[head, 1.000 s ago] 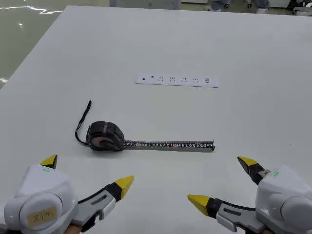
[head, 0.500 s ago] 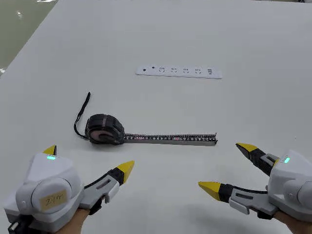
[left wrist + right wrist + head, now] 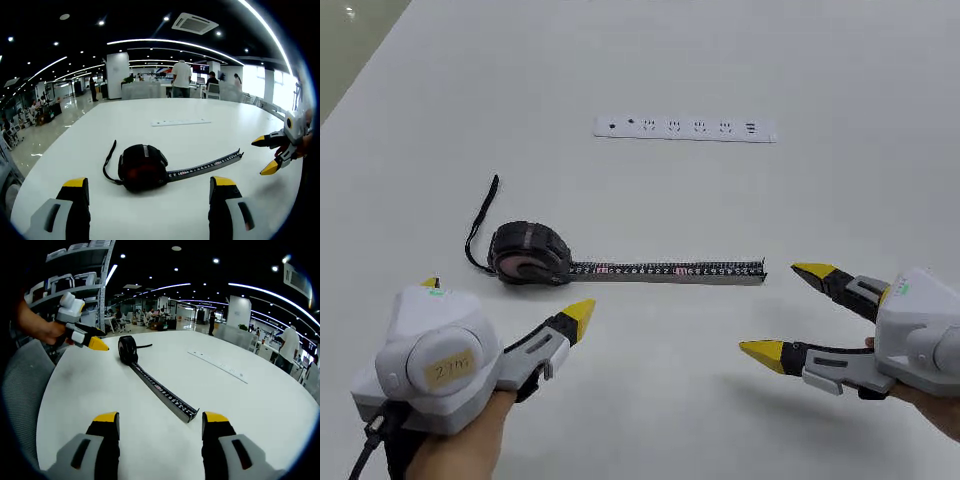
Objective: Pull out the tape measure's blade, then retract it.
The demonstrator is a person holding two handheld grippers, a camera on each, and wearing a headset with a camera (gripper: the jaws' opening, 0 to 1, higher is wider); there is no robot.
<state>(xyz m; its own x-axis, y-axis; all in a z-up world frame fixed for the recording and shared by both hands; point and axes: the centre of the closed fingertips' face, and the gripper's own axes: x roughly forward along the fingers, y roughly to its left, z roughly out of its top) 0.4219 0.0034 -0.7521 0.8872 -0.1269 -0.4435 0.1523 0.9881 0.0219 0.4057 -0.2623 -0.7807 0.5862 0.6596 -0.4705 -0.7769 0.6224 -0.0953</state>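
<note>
A black tape measure [image 3: 530, 253] lies on the white table [image 3: 650, 60], its blade [image 3: 670, 270] drawn out to the right and flat on the surface; a black wrist strap [image 3: 480, 220] trails off its left. In the left gripper view the case [image 3: 142, 167] sits just beyond the yellow-tipped jaws. My left gripper [image 3: 505, 297] is open, close in front of the case. My right gripper [image 3: 790, 312] is open too, right of the blade's end hook [image 3: 192, 415], which lies between its jaws in the right gripper view. Neither touches the tape.
A white power strip [image 3: 685, 128] lies farther back on the table. The table's left edge [image 3: 360, 90] drops to a glossy floor. People and desks stand beyond the far side in the gripper views.
The head camera has tilted, so the tape sits higher in view. Both grippers have come up and forward toward the tape; the tape itself lies as before.
</note>
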